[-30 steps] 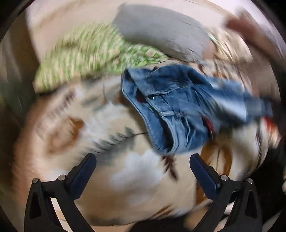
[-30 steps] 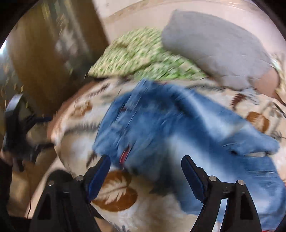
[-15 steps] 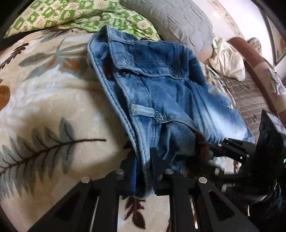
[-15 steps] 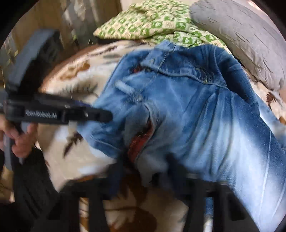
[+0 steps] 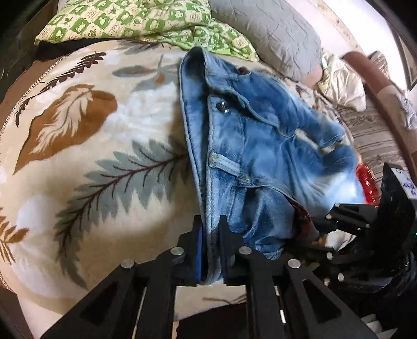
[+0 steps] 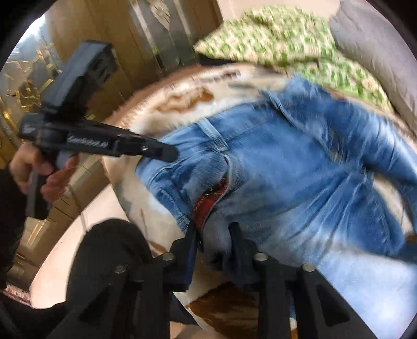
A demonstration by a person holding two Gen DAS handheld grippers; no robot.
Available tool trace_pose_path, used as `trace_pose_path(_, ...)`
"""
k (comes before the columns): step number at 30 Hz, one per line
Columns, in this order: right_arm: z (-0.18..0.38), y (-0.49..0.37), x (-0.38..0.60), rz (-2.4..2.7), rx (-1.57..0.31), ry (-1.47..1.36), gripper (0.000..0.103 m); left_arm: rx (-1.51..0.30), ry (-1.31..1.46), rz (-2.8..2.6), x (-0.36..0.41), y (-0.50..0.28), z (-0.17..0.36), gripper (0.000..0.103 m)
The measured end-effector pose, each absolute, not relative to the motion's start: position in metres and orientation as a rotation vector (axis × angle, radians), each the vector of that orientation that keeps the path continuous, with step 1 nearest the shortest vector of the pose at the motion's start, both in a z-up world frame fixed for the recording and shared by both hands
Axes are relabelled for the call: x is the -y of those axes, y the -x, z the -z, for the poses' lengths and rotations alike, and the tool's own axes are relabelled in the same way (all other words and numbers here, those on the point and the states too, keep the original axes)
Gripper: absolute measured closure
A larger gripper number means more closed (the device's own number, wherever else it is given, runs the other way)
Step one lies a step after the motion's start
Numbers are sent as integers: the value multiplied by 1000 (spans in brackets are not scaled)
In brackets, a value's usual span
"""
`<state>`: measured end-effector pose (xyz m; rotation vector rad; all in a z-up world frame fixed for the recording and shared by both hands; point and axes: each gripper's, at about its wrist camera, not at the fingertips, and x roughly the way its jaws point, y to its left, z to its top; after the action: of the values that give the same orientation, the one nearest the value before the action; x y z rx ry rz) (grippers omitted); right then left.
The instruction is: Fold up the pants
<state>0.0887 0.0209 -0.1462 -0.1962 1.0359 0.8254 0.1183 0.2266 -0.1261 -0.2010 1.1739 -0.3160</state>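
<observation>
Crumpled blue jeans (image 5: 260, 146) lie on a leaf-patterned blanket (image 5: 91, 156), waistband toward me. My left gripper (image 5: 210, 226) pinches the waistband's left edge between its pads, and its jaws are opening slightly. The right gripper (image 6: 212, 234) holds a thick bunch of denim beside a red lining (image 6: 208, 200), with its jaws also opening a little. In the right wrist view the jeans (image 6: 299, 169) are blurred, and the left gripper (image 6: 166, 153), held by a hand (image 6: 31, 167), reaches in from the left onto the waistband.
A green checked pillow (image 5: 135, 23) and a grey pillow (image 5: 268, 34) lie behind the jeans. Wooden furniture (image 6: 91, 26) stands left of the bed. The person's dark-clad leg (image 6: 109, 255) is at the bed's near edge, over pale floor (image 6: 52, 260).
Both grippers came down from open above the blanket and closed on the jeans' waistband. Since then the denim has shifted and bunched between them.
</observation>
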Motion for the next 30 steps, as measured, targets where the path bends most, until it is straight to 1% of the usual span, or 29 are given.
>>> trace_pose_path(1,148,-89,-20,-814,-1051,196,53,-1162,202,293,-225,-121,122,61)
trace_pose_path(2,147,-89,-16,-804,-1053,193,36,-1143,196,266,-225,-122,117,49)
trace_pose_path(3,142,-90,-9,-799,-1038,186,33,-1101,186,230,-228,-123,105,24)
trace_pose_path(4,132,-90,2,-795,-1004,169,32,-1040,184,204,-230,-123,91,15)
trace_pose_path(6,113,-95,21,-779,-958,140,26,-954,197,210,-227,-136,68,15)
trace_pose_path(10,76,-130,63,-674,-854,79,24,-947,188,212,-210,-183,48,15)
trace_pose_path(14,56,-175,66,-582,-820,104,24,-977,140,210,-206,-225,45,15)
trace_pose_path(18,63,-228,56,-511,-885,95,24,-993,91,212,-193,-276,62,15)
trace_pose_path(21,86,-262,44,-468,-929,126,24,-1037,100,205,-187,-318,87,15)
trace_pose_path(24,115,-290,31,-477,-983,88,24,-1066,111,218,-180,-349,110,15)
trace_pose_path(25,123,-297,25,-477,-988,91,24,-1071,101,222,-178,-355,116,16)
trace_pose_path(26,130,-302,21,-469,-999,99,30,-1087,90,227,-175,-362,123,23)
trace_pose_path(27,140,-309,17,-460,-1025,96,57,-1116,87,238,-173,-368,133,73)
trace_pose_path(28,148,-315,16,-456,-1046,87,72,-1164,101,262,-172,-374,143,92)
trace_pose_path(29,156,-322,14,-450,-1063,79,77,-1169,113,278,-173,-376,146,93)
trace_pose_path(30,160,-328,14,-448,-1057,70,87,-1158,105,291,-175,-376,144,94)
